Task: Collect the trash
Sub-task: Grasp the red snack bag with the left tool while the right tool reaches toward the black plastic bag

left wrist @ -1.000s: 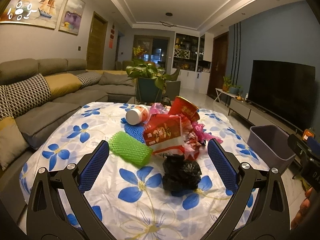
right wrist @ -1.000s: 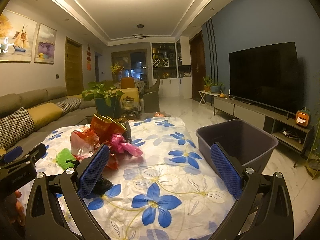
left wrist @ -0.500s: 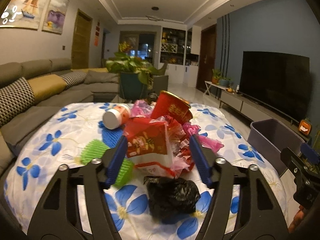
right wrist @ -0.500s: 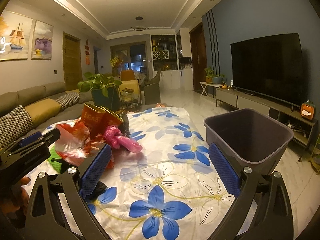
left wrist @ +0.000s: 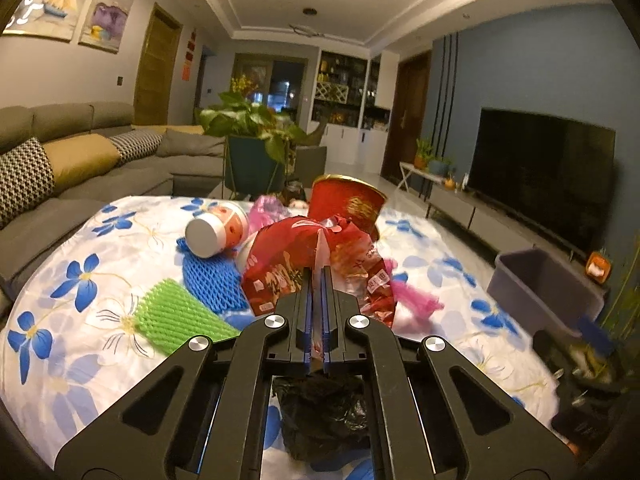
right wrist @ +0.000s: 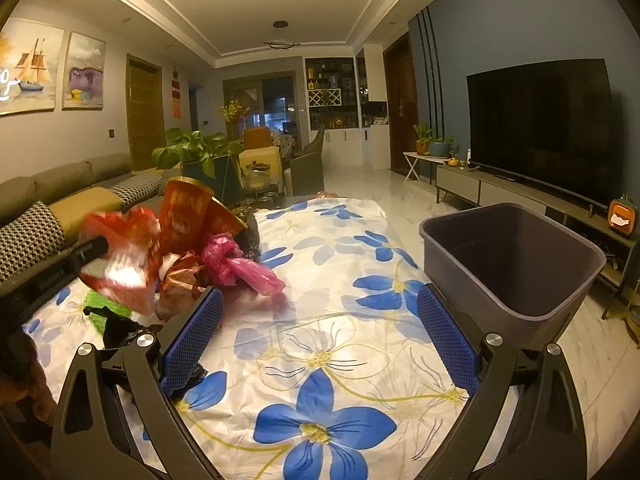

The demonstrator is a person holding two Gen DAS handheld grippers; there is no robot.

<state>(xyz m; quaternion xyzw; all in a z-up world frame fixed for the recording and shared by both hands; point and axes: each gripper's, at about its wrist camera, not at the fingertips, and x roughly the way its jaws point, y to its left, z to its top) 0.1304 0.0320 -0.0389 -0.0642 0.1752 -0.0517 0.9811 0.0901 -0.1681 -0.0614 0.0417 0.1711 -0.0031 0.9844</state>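
Living-room bench (right wrist: 352,340) under a flowered cloth: the left gripper (left wrist: 319,280) has its fingers clenched on a red snack wrapper (left wrist: 280,272) atop the litter pile; the right gripper (right wrist: 320,324) gapes empty. Lifting slowly should spare neighbouring scraps before crossing to the grey bin (right wrist: 516,264).

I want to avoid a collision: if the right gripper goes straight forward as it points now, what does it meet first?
The right gripper is open, and only the flowered tablecloth lies ahead between its fingers. The way looks free; the grey bin stands right of the line and the pink bag left, though depth is unclear.
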